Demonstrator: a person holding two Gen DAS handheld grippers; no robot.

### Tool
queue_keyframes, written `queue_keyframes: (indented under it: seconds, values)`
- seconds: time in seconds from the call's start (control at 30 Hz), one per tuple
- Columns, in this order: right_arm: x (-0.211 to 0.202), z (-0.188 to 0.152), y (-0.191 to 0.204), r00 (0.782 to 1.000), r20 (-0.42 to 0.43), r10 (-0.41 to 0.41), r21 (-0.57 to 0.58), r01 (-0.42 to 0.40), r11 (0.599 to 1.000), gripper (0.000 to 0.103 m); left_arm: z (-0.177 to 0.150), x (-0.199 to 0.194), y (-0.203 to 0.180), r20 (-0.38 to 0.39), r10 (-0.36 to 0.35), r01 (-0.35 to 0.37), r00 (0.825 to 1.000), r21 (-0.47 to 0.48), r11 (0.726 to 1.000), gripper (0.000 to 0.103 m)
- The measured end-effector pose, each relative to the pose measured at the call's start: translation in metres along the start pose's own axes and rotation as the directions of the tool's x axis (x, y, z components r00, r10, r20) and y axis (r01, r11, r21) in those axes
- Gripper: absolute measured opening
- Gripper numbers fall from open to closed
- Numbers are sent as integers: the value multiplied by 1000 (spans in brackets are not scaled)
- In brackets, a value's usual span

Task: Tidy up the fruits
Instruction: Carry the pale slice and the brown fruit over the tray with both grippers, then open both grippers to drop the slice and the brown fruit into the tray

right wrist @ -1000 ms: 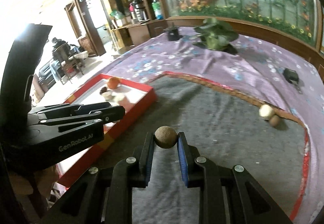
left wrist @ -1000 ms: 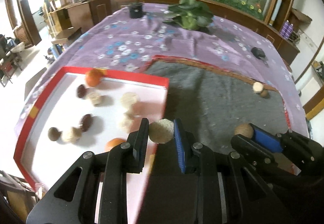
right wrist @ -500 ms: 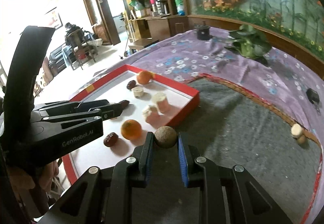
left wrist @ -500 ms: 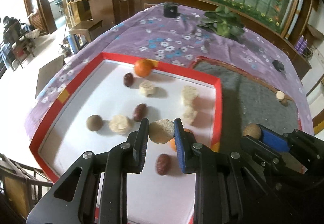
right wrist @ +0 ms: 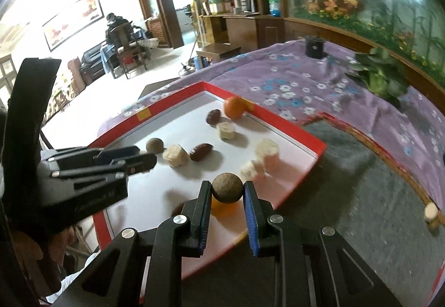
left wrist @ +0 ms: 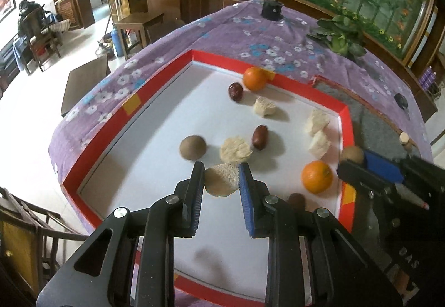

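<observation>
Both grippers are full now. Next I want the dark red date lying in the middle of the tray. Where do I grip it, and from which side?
Grip the date across its narrow middle, coming down from above. It lies flat and oblong, so the jaws should straddle its short width. A pale chunk sits close on one side, so slip that finger into the gap carefully.

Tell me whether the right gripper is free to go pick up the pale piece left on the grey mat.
Probably not yet: the right gripper is shut on a brown round fruit, though nothing blocks the pale piece.
</observation>
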State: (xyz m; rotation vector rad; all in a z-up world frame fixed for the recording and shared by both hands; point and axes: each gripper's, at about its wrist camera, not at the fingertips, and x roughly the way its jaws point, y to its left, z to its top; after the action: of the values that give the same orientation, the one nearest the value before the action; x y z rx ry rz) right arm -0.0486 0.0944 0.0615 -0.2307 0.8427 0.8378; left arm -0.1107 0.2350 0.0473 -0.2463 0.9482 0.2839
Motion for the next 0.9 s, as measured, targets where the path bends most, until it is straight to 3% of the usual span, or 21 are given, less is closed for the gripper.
queue_keyframes:
  seconds: [0.37,0.6,0.67,0.73,0.9]
  values:
    - [57,23,11,994,-106,11,-69,-19,997,22,-2,12,11,-25,-2,2,1000,-18,1000,24]
    - [69,20,7,993,-113,35,-31,-39,999,23,-1,20,10,-45,15,-16,999,-29,999,24]
    - [65,18,6,994,-106,35,-21,-38,999,30,-1,23,9,-57,17,-19,998,-35,999,28]
    - [63,18,6,994,-101,33,-21,-35,999,31,-1,25,10,-65,8,-11,998,-47,999,38]
    - [41,13,10,998,-59,1,-36,-3,999,32,-1,19,6,-49,23,-25,999,-50,998,51]
